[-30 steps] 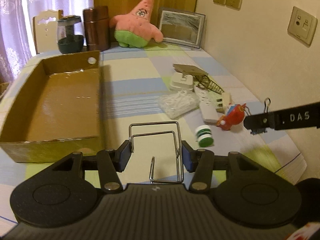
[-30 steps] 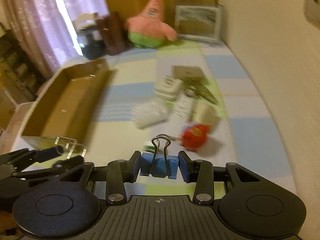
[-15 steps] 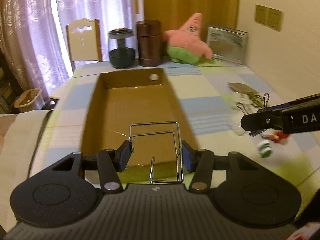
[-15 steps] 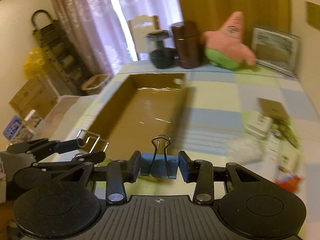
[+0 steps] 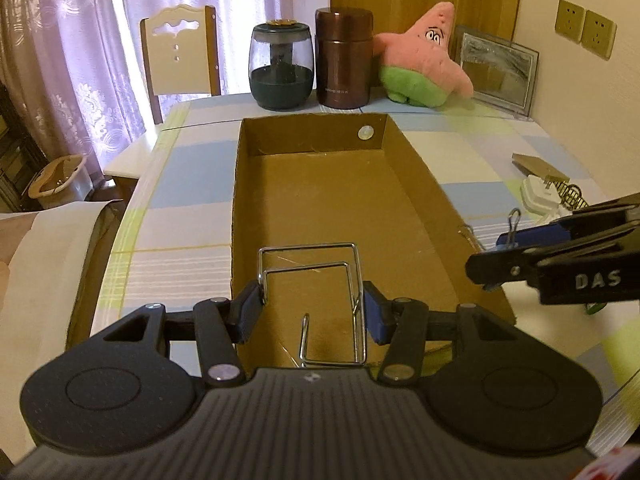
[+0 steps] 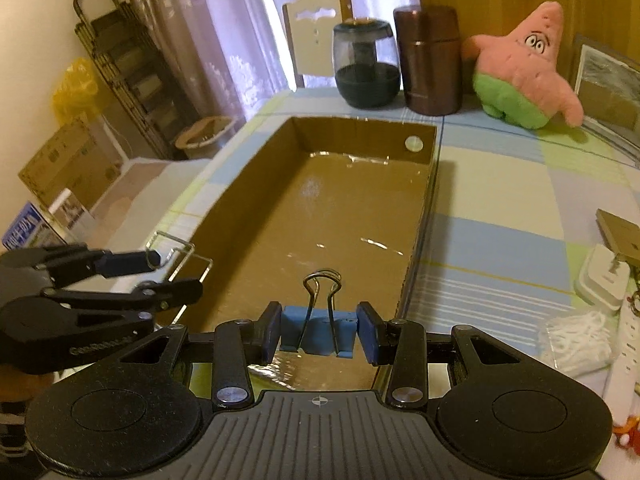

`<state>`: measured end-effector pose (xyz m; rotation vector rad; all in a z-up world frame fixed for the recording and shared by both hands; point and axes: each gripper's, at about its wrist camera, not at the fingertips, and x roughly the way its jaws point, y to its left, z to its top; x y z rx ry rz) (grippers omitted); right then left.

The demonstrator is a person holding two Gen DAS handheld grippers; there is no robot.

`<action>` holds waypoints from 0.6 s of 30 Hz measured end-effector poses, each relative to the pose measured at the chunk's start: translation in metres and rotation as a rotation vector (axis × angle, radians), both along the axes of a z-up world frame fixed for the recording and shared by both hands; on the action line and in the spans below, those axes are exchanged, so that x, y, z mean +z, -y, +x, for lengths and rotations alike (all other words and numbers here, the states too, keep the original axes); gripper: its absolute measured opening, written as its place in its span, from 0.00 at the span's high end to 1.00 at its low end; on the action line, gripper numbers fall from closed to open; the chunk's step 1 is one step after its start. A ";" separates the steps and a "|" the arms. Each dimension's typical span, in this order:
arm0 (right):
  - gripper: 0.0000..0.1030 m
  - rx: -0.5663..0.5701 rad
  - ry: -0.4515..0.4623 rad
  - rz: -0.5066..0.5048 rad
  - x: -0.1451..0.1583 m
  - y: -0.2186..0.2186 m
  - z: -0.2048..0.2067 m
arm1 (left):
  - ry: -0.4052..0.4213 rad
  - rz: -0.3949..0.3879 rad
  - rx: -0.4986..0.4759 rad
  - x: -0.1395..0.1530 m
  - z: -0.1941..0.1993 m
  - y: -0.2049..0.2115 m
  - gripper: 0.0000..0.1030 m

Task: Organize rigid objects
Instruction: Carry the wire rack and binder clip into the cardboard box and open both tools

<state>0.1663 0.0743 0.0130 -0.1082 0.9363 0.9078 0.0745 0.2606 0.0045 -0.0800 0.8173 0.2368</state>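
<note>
My left gripper (image 5: 312, 312) is shut on a bent metal wire stand (image 5: 320, 280) and holds it over the near end of an open cardboard box (image 5: 412, 168). My right gripper (image 6: 318, 332) is shut on a blue binder clip (image 6: 316, 334) and holds it over the near end of the same box (image 6: 248, 184). The right gripper (image 5: 520, 252) with its clip shows at the right of the left wrist view, above the box's right wall. The left gripper (image 6: 160, 268) shows at the left of the right wrist view. The box's floor is bare.
A white plug adapter (image 6: 604, 280), a bag of white sticks (image 6: 580, 340), a power strip (image 6: 632, 332) and a card (image 6: 620, 232) lie right of the box. A dark jar (image 5: 280, 68), a brown canister (image 5: 344, 60), a pink plush star (image 5: 424, 64) and a picture frame (image 5: 496, 72) stand behind it.
Both grippers have swung left from the pile of small items to above the near end of the cardboard box. Each still holds its object.
</note>
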 end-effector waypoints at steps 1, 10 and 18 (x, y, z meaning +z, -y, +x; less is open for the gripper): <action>0.64 0.000 -0.004 -0.006 -0.003 -0.002 0.001 | -0.002 -0.002 -0.003 -0.002 0.001 -0.001 0.54; 0.64 -0.014 -0.038 -0.031 -0.024 -0.003 0.006 | -0.020 -0.017 -0.009 -0.015 0.011 -0.007 0.54; 0.64 -0.019 -0.039 -0.028 -0.027 -0.003 0.008 | -0.008 0.006 -0.002 -0.014 0.010 -0.005 0.49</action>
